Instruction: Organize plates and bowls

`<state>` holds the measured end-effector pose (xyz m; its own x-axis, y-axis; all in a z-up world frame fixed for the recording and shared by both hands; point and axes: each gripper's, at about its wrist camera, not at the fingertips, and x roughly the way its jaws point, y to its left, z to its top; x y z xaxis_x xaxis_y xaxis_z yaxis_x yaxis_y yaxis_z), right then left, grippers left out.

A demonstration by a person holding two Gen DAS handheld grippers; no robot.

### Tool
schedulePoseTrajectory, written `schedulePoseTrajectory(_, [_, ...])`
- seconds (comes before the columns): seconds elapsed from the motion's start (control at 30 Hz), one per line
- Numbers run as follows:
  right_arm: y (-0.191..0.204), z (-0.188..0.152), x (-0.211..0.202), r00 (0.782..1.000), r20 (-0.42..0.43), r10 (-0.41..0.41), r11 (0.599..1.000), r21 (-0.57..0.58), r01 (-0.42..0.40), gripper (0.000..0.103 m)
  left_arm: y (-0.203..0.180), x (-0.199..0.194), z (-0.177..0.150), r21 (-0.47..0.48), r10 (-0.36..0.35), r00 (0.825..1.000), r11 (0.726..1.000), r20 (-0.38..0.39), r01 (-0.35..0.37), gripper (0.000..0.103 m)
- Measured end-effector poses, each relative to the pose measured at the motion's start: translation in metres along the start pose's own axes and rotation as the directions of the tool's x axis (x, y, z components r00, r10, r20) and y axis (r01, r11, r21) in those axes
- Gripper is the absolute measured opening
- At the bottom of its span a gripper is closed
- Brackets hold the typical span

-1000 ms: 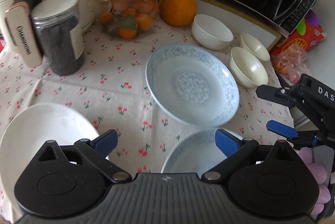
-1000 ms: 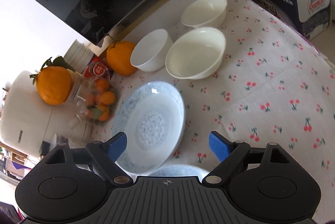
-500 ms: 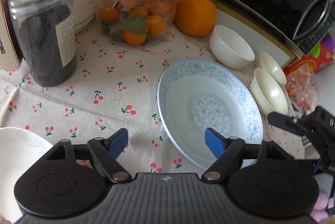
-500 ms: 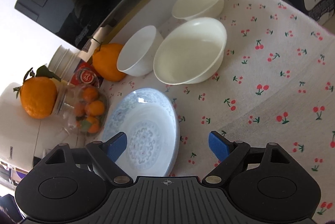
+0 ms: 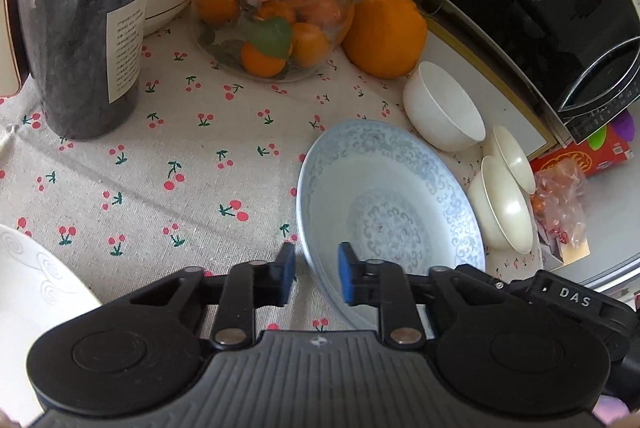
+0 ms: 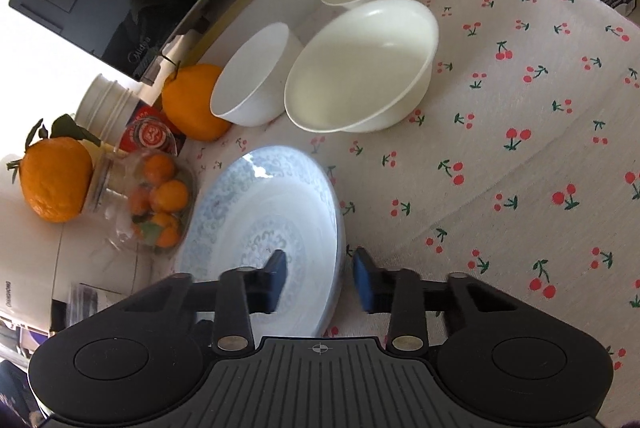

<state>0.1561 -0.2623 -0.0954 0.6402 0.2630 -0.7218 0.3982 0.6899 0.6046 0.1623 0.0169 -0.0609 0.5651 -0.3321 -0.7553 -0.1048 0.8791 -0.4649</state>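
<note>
While both sets of jaws are closing, each is straddling the rim of the blue-patterned plate [image 5: 394, 206]: left gripper [image 5: 316, 278] at the plate's 7 o'clock edge, right gripper [image 6: 320, 278] at its 5 o'clock edge in the right wrist view; whether the pads are pressing yet, cannot tell. Plate is sitting on the cherry-print tablecloth [image 5: 160, 156]. White bowl [image 5: 444, 108] and two cream bowls [image 5: 500, 204] are lying at 1–3 o'clock of it, a white plate [image 5: 28, 276] at 9 o'clock.

A dark-filled jar [image 5: 80, 40] stands near a fruit jar [image 5: 276, 8]; an orange [image 5: 384, 36] sits beside a microwave [image 5: 528, 0].
</note>
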Motion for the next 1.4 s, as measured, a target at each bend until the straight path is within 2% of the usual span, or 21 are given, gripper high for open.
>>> schedulePoseTrajectory(0.23, [-0.007, 0.001, -0.001, 1.0, -0.006, -0.002, 1.0, 0.028, 0.002, 0.015, -0.001, 0.0, -0.001, 0.036, 0.015, 1.0, 0.999, 0.012, -0.016, 0.012])
schedulePoseTrajectory(0.73, [0.009, 0.001, -0.02, 1.0, 0.013, 0.006, 1.0, -0.024, -0.005, 0.015, 0.003, -0.013, -0.002, 0.019, -0.021, 1.0, 1.0, 0.015, 0.021, 0.013])
schedulePoseTrajectory(0.97, [0.014, -0.003, -0.027, 1.0, 0.014, 0.002, 0.999, -0.042, -0.001, 0.015, -0.001, -0.02, -0.004, 0.04, -0.014, 1.0, 0.999, 0.015, 0.014, 0.013])
schedulePoseTrajectory(1.4, [0.02, -0.008, -0.054, 1.0, 0.017, 0.02, 0.998, -0.057, -0.019, 0.015, -0.009, -0.041, -0.01, 0.092, -0.045, 0.998, 0.995, 0.039, 0.042, 0.014])
